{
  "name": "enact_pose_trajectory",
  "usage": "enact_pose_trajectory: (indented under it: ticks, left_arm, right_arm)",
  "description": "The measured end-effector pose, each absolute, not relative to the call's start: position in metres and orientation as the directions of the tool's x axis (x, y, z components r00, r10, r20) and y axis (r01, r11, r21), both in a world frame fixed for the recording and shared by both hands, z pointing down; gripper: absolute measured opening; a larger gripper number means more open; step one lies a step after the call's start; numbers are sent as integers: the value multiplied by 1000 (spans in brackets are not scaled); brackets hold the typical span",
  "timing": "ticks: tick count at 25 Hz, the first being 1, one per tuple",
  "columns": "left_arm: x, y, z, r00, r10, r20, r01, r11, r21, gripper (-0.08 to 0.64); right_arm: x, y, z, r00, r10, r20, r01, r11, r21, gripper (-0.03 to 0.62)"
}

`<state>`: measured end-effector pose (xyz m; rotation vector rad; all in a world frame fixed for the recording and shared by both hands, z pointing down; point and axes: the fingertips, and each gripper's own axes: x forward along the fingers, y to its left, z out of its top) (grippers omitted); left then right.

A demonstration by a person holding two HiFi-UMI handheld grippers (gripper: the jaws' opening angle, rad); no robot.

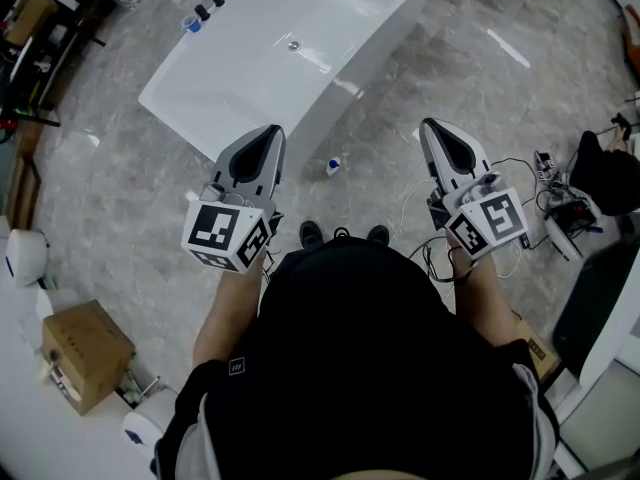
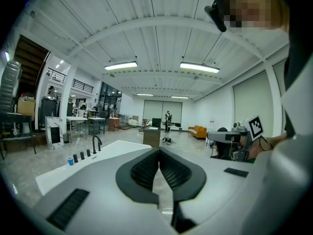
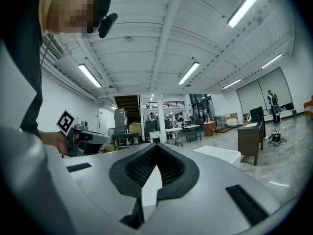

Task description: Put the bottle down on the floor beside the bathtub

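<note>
Bottle: held by neither gripper.
Left gripper: jaws pressed together, nothing between them.
Right gripper: jaws likewise closed, empty.
Bottle's place: on the floor, between the two grippers in the head view, just beside the bathtub's near corner; small, white, blue-capped, probably upright.
Bathtub: white, ahead of both grippers.

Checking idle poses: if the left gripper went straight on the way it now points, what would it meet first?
Probably the white bathtub. The left gripper, jaws shut and empty, aims over the tub's near end. It might pass above the rim instead, since height is hard to judge here.
</note>
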<state>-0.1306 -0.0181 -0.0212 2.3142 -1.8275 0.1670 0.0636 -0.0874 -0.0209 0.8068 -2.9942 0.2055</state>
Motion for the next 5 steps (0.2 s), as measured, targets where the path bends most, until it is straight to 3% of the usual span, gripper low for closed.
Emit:
enact_pose_trajectory:
  ticks: [5]
  left_arm:
    - [-128, -16, -18, 231, -950, 210, -972, -219, 82, 17]
  right_arm:
    - [65, -86, -21, -869, -490, 66, -495, 861, -118, 28]
